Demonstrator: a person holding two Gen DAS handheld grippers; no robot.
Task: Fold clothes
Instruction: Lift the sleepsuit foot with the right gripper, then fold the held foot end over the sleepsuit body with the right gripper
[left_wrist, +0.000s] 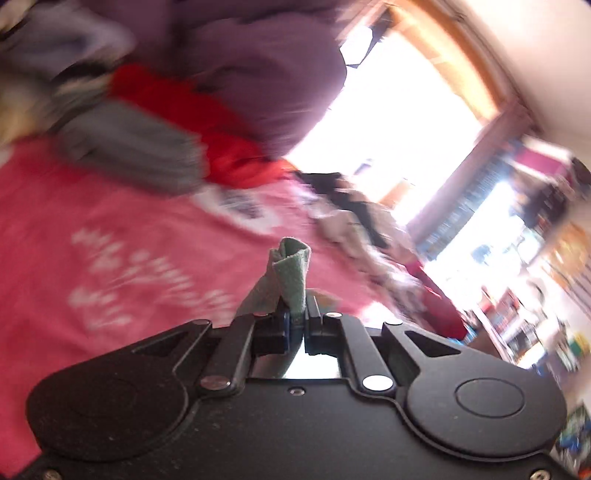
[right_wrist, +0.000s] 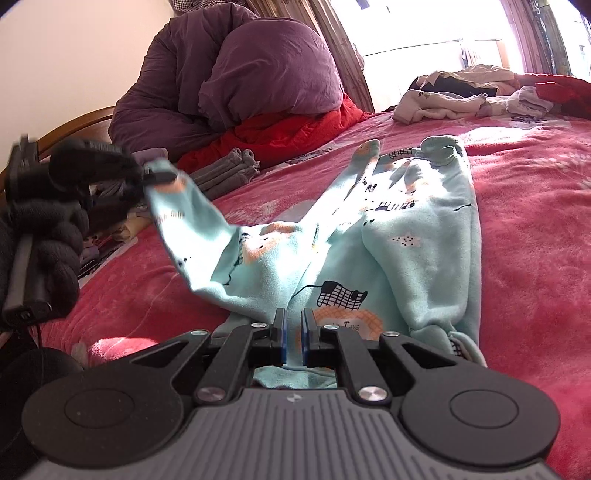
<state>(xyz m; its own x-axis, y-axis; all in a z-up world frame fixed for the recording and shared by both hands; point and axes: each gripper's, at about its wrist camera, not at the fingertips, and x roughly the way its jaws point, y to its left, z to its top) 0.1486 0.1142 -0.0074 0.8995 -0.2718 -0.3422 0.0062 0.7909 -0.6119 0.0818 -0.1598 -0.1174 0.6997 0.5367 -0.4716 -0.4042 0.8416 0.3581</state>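
Right wrist view: left hand-held gripper (right_wrist: 159, 173) clamps one leg of the mint pyjama trousers (right_wrist: 388, 236) above the bed (right_wrist: 535, 221); right hand-held gripper (right_wrist: 293, 332) nips the waist. Thin pinches may slip, dropping the fold.

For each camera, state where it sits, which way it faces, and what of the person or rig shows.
Left wrist: sits on the left gripper, tilted, facing across the red blanket toward the purple duvet; its fingers pinch a fold of the mint pyjamas.
Right wrist: sits on the right gripper, facing along the bed over the pyjamas; its fingers are nearly closed, and the left gripper and gloved hand show at left.
Shared: pyjamas, blanket, duvet, grey folded stack.
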